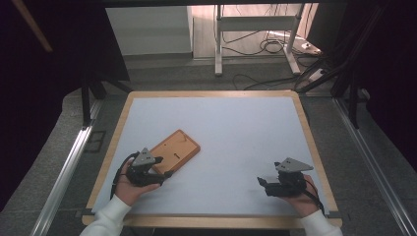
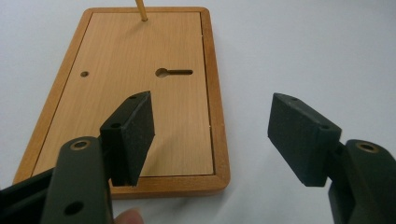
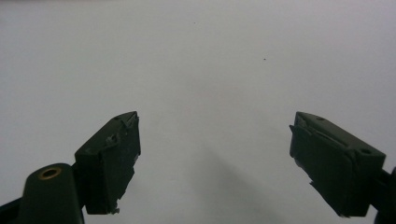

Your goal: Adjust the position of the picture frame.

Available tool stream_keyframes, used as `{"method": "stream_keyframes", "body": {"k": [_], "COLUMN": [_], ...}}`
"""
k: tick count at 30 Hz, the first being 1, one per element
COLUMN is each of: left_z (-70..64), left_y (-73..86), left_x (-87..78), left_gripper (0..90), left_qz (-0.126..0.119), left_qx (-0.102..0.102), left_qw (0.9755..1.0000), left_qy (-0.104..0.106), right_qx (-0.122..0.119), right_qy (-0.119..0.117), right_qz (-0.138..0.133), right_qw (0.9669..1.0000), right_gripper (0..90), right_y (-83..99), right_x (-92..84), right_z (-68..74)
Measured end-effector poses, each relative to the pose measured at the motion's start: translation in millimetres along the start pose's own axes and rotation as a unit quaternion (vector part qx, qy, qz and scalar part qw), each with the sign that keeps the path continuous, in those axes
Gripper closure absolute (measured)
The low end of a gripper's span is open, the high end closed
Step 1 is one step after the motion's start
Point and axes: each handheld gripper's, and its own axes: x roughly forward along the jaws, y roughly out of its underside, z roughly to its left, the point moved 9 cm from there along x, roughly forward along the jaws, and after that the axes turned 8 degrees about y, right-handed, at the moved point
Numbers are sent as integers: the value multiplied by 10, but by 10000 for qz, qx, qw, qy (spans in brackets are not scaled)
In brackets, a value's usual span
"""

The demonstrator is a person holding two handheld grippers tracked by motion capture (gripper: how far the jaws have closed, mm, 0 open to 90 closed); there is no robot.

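A flat wooden board (image 1: 175, 149) with a raised rim lies on the white table top (image 1: 231, 123), left of centre. Close up, the wooden board (image 2: 140, 79) shows a keyhole slot (image 2: 173, 72), a small round hole (image 2: 84, 73) and a thin wooden peg (image 2: 141, 10) standing at its far end. My left gripper (image 1: 164, 169) sits at the board's near end; the left gripper (image 2: 212, 126) is open, one jaw over the board, the other over bare table, nothing between them. My right gripper (image 1: 260, 182) rests at the front right; the right gripper (image 3: 215, 140) is open over bare white surface.
The table has a light wood frame (image 1: 118, 128). Beyond its far edge are a white metal stand (image 1: 255, 29) and loose cables (image 1: 265, 46) on the floor. Metal rails (image 1: 64, 172) run along both sides of the table.
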Motion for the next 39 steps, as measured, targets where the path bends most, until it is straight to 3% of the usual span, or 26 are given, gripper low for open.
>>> {"method": "stream_keyframes", "body": {"k": [5,12,20,30,39], "left_z": [12,92,79,145,243], "left_y": [-48,-114,-207,-351,-420], "left_x": [-14,55,95,236,352], "left_gripper": [316,322,319,313,308], "left_qz": [-84,-24,-48,140,301], "left_qx": [-13,-32,66,-177,-186], "left_qw": [10000,10000,10000,9996,9993], "left_qy": [1,49,28,153,82], "right_qx": [-23,-91,-44,-140,-208], "right_qy": [-19,-185,-84,-199,-166], "right_qz": [-21,-31,32,-25,-11], "right_qw": [10000,9998,9999,9997,9996], "right_gripper": [173,176,177,181,184], "right_y": [5,58,119,145,167], "right_x": [-43,-44,-74,-98,-119], "right_z": [45,97,87,171,195]}}
